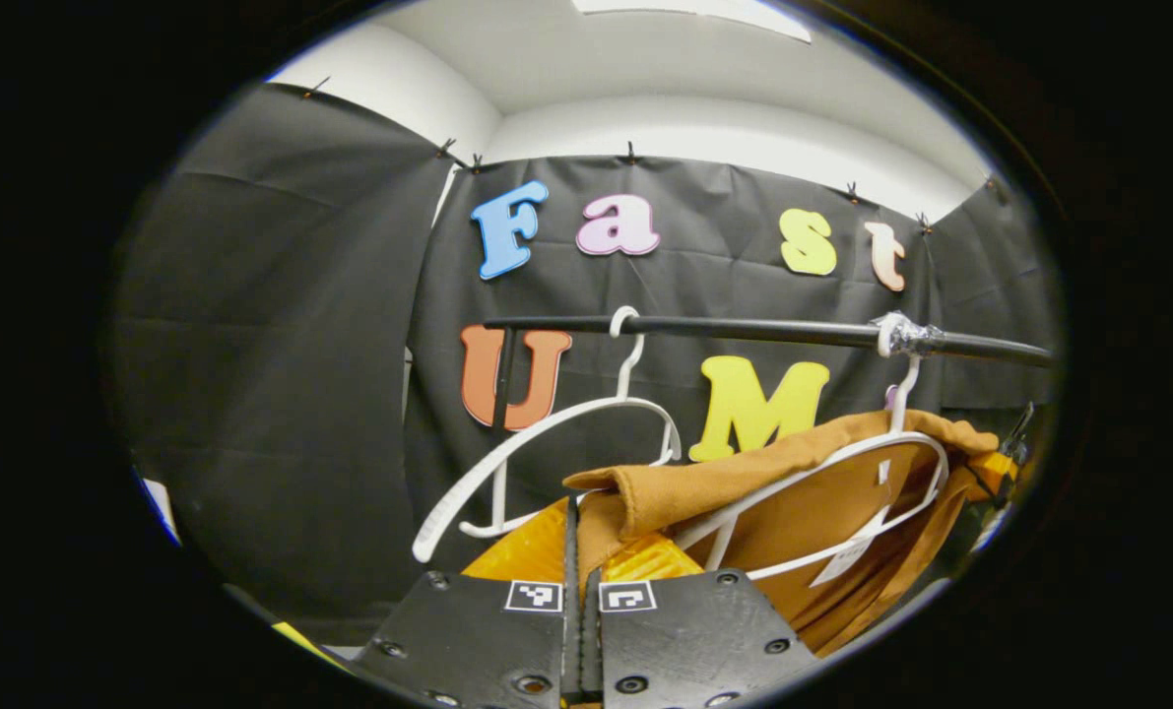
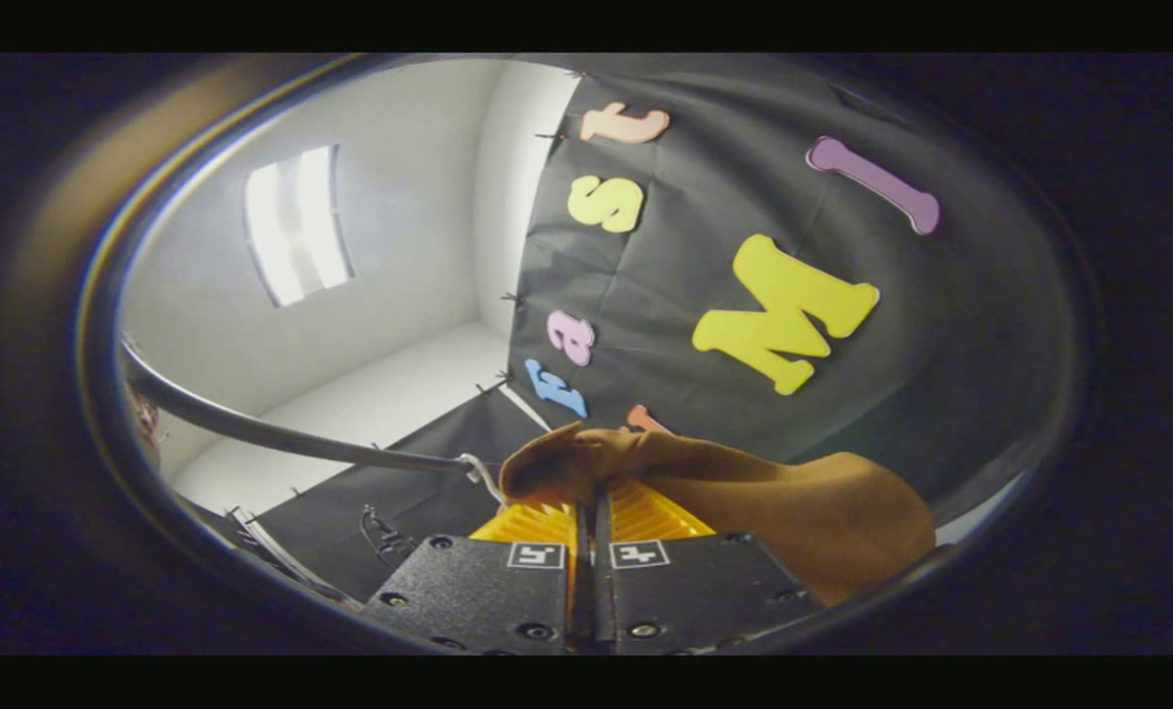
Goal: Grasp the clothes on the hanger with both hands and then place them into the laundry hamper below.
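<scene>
A brown garment [image 1: 822,502] hangs on a white hanger [image 1: 842,483] from the black rail [image 1: 744,330]. In the left gripper view my left gripper [image 1: 583,537] is shut on a fold of that garment at its near shoulder, the cloth bunched over the yellow fingers [image 1: 537,551]. In the right gripper view my right gripper [image 2: 591,507] is shut on the brown garment [image 2: 744,483] too, with the fabric draped over and past its yellow fingers [image 2: 650,512]. The hamper is out of sight.
A second white hanger [image 1: 547,443], bare, hangs to the left on the same rail. A black upright [image 1: 500,394] supports the rail's left end. In the right gripper view the rail [image 2: 281,433] curves along the lower left, with a hanger hook [image 2: 478,473] on it.
</scene>
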`<state>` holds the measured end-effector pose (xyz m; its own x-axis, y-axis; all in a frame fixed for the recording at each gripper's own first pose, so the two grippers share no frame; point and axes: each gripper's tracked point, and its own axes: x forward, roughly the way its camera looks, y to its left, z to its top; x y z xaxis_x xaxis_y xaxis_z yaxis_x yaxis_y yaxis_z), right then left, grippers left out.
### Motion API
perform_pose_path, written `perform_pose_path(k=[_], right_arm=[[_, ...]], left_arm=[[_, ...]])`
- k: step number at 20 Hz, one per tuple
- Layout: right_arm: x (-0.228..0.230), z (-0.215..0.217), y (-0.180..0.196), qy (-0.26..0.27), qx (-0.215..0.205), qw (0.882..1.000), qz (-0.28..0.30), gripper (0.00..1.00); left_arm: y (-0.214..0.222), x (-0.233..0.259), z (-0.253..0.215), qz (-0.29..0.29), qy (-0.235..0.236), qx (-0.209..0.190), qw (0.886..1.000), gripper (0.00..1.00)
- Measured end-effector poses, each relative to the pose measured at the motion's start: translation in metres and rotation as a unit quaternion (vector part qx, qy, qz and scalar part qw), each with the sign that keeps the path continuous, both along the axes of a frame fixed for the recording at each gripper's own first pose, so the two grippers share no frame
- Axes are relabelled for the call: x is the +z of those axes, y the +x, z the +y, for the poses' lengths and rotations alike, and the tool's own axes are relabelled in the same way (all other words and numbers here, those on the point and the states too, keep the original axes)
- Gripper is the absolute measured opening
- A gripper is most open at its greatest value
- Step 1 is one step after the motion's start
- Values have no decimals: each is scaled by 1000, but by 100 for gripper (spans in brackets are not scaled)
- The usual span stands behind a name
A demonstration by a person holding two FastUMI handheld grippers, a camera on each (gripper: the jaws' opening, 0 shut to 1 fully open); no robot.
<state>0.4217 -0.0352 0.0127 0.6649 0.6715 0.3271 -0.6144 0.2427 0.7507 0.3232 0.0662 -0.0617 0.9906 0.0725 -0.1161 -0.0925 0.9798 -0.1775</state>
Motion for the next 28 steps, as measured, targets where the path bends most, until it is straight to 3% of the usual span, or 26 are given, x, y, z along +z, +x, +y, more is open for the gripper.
perform_pose_path(k=[2, 4, 5, 8, 10, 11, 15, 16, 17, 20, 21, 25, 28], right_arm=[[0, -6, 7, -1, -11, 1000, 4, 3], [0, -15, 12, -5, -25, 1000, 0, 3], [-2, -18, 18, -6, -32, 999, 3, 2], [-15, -26, 29, 8, -42, 999, 30, 4], [-25, -22, 36, 6, -45, 998, 45, 2], [-25, -23, 40, 9, -47, 998, 52, 3], [-37, -12, 52, -24, -62, 995, 73, 3], [-28, -10, 56, -22, -60, 995, 70, 3], [-16, -9, 52, -9, -48, 997, 60, 4], [20, -6, 45, 26, -21, 999, 16, 4], [18, -7, 52, 11, -28, 999, 12, 4], [11, 1, 65, -35, -38, 999, 11, 3], [-3, 5, 83, -82, -68, 994, 15, 2]], left_arm=[[1, -8, -5, 7, -6, -10, 1000, 0], [4, -15, -13, 13, -14, -21, 1000, 5], [3, -16, -16, 14, -15, -25, 999, 0], [1, -19, -22, 13, -19, -38, 999, 0], [1, -19, -18, 10, -24, -41, 999, 5], [2, -20, -17, 11, -29, -44, 999, 0], [2, -16, -13, 2, -27, -42, 999, 0], [2, -14, -12, 4, -34, -37, 999, 5], [1, -11, -11, 3, -38, -34, 999, 0], [5, 14, 0, -23, -4, -30, 999, 5], [8, 18, 1, -28, 0, -34, 999, 0], [9, 25, 7, -31, 6, -50, 998, 0], [13, 11, 10, -15, -10, -59, 998, 0]])
